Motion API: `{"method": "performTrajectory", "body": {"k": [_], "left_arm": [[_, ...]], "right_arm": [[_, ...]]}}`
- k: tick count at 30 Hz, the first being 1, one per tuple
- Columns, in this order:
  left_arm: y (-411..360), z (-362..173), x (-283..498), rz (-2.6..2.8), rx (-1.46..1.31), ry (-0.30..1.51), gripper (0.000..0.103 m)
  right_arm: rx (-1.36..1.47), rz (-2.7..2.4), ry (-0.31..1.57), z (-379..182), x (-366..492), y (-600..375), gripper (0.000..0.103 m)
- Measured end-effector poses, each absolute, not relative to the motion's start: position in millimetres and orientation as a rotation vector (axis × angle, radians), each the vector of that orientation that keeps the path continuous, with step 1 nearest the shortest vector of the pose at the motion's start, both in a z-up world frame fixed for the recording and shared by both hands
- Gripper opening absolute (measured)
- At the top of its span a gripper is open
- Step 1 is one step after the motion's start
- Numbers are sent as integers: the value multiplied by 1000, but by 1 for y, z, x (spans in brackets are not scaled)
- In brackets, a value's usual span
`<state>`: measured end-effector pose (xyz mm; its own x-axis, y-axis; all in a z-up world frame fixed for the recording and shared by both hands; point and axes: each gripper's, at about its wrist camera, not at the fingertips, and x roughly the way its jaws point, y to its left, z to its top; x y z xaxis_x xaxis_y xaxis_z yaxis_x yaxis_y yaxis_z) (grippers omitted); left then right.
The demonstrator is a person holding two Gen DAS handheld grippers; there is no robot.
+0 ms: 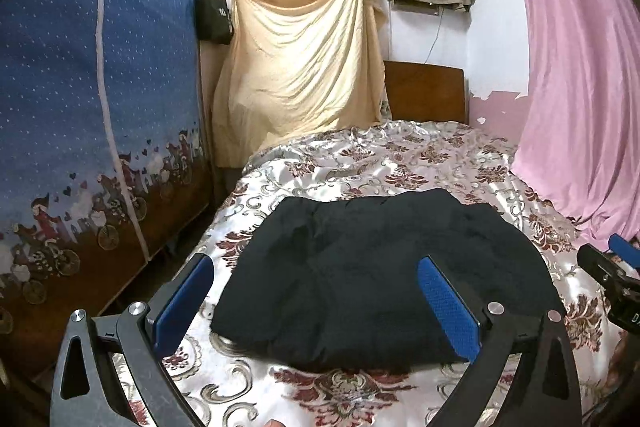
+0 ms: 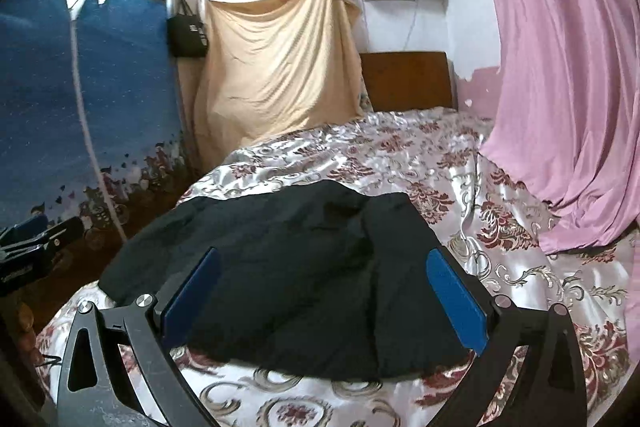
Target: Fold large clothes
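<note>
A black garment (image 1: pixel 372 275) lies folded into a rough rectangle on the floral satin bedspread (image 1: pixel 400 155). It also shows in the right wrist view (image 2: pixel 304 287), with a fold ridge running down its right part. My left gripper (image 1: pixel 316 267) is open and empty, held just above the garment's near edge. My right gripper (image 2: pixel 324 259) is open and empty, also just above the near edge. The right gripper shows at the right edge of the left wrist view (image 1: pixel 612 275), and the left gripper at the left edge of the right wrist view (image 2: pixel 36 247).
A blue fabric wardrobe (image 1: pixel 92 131) stands along the bed's left side. A beige sheet (image 1: pixel 304 67) hangs at the back, beside a wooden headboard (image 1: pixel 424 91). A pink curtain (image 1: pixel 580 87) drapes onto the bed's right edge.
</note>
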<state>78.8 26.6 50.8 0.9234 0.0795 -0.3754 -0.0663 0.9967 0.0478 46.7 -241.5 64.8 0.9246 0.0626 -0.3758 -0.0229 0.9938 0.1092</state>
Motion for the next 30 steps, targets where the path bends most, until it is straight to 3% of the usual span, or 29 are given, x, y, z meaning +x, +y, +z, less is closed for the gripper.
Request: {"method": "performTrajectory", "body": {"k": [18,30], "left_arm": [[37,32,2,133,49,275,103],[41,-3,-28,165,71,339,103]], "right_arm": [[12,74,263,64,-36,-206,101],[-2,111,282,41,-64,-197,101]]}}
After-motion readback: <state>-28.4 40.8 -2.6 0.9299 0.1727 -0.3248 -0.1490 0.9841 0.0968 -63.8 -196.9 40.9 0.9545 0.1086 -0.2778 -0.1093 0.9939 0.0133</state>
